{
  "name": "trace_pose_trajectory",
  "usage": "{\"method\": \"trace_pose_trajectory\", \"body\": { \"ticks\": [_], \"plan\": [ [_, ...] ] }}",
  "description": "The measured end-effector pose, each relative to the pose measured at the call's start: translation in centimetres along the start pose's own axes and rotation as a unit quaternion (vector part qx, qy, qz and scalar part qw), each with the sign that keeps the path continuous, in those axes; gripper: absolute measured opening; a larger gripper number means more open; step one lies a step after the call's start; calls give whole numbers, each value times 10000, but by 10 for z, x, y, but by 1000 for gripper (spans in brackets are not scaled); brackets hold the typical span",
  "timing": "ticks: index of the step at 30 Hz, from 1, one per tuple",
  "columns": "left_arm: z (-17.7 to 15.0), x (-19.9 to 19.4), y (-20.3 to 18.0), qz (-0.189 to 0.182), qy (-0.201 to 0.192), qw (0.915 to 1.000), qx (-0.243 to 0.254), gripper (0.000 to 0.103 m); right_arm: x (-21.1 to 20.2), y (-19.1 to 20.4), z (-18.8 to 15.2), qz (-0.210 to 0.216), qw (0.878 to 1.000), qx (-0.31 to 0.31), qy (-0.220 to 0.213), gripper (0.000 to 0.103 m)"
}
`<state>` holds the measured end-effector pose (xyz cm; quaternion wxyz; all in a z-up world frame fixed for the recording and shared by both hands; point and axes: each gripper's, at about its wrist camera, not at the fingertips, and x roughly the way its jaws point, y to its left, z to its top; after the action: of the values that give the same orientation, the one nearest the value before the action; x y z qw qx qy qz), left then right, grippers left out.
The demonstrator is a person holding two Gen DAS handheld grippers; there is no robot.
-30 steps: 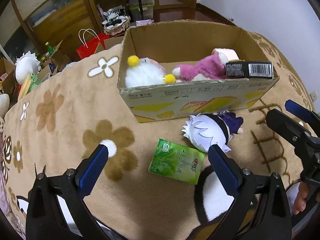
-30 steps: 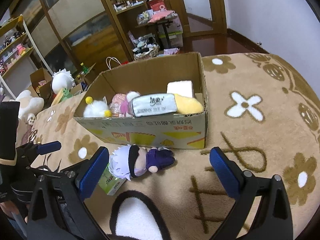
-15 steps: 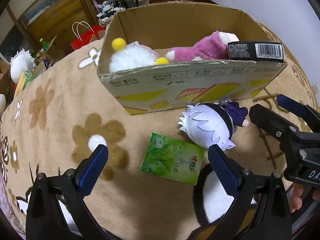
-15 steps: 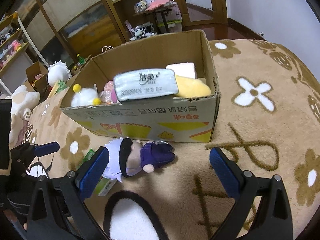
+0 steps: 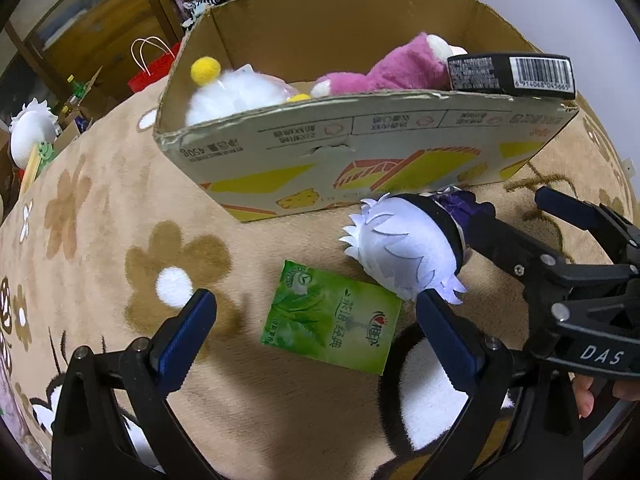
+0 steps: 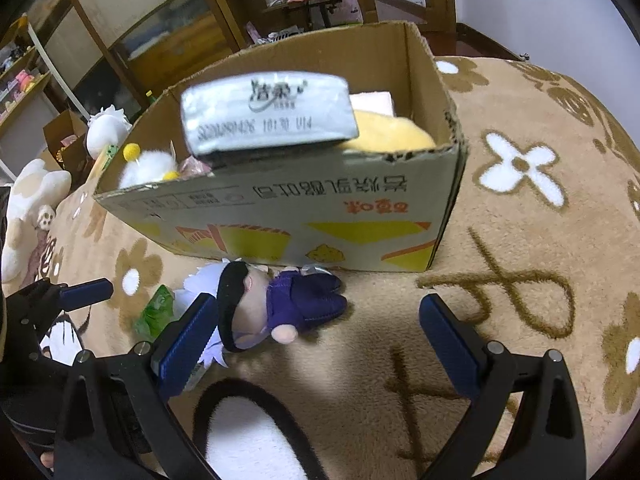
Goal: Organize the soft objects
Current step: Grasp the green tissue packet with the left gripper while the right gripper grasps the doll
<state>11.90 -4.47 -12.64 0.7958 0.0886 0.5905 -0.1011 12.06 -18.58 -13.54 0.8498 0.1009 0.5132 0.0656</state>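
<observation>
Ahead of both claws we see the cardboard box [image 5: 360,152]. Our right claw [image 6: 316,332], spread, flanks the white-haired doll [image 6: 256,304]; our left claw [image 5: 316,320], spread, flanks the green tissue pack [image 5: 332,316].

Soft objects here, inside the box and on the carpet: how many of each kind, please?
Plush toys: 4 (white pompom plush, pink plush, yellow plush, white-haired doll)
Tissue packs: 2 (grey pack, green pack)
Total: 6

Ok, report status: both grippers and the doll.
Left gripper open over green tissue pack. Right gripper open at white-haired doll. Doll outside cardboard box.
</observation>
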Motion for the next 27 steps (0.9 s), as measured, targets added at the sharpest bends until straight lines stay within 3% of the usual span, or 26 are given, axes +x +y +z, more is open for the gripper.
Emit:
{"method": "trace_pose_trajectory", "body": {
  "ticks": [15,18,23,27],
  "plan": [
    [1,14,0,-174,249,9995,-58,99,13,-1,2,-57,9999,5,103,103],
    [0,18,-1,-133,347,9993,-61,99,15,-1,3,60,9999,2,94,92],
    [0,26,1,-100,498,9987,-88,98,20,-9,1,629,9969,396,261,75],
    [-1,32,6,-151,652,9977,-127,90,22,-9,1,803,9950,500,327,72]
  ]
}}
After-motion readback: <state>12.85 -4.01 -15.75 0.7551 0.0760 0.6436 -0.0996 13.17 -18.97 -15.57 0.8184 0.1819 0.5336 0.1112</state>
